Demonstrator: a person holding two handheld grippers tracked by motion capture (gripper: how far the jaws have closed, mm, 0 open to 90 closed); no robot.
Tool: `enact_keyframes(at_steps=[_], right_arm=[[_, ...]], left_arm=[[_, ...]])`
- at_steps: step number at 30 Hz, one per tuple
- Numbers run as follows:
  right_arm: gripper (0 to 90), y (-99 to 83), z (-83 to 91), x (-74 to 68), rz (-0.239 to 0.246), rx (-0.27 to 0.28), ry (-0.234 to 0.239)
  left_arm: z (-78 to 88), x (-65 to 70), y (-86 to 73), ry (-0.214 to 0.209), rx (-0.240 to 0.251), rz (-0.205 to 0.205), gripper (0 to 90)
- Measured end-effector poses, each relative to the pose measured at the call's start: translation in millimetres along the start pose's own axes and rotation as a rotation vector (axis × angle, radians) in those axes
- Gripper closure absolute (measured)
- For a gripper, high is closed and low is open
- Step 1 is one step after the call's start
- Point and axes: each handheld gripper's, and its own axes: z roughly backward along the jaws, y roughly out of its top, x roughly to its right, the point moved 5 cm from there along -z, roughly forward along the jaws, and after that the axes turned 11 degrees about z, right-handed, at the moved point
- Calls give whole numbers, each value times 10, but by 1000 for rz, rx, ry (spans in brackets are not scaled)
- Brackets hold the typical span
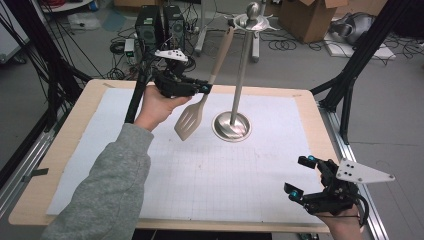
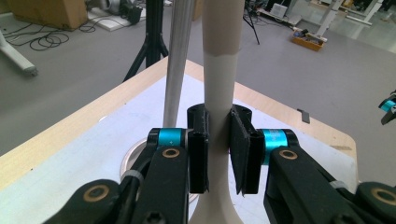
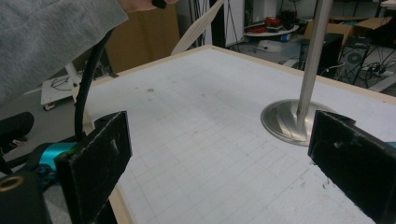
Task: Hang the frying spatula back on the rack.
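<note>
Hanging from a hook at the top of the metal stand (image 1: 239,75), the slotted spatula (image 1: 190,120) dangles over the far left part of the counter (image 1: 60,150), just left of the stand's round base, with the left gripper (image 1: 205,89) and its jaws clamped narrowly on the handle's lower stretch, just above the blade. It looks light and stiff with a smooth, possibly slippery handle, so this low hold seems apt to steady its swing. At the near right edge, the right gripper (image 1: 301,177) rests with jaws wide and empty.
</note>
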Motion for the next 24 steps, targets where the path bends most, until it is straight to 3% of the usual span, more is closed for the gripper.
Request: enact_keyframes(at_steps=[11, 24], right_arm=[[50, -4, -10, 7, 4, 2, -2], [50, -4, -8, 8, 2, 4, 0]], left_arm=[[-66, -25, -4, 23, 16, -26, 778], [-176, -17, -5, 29, 13, -28, 778]])
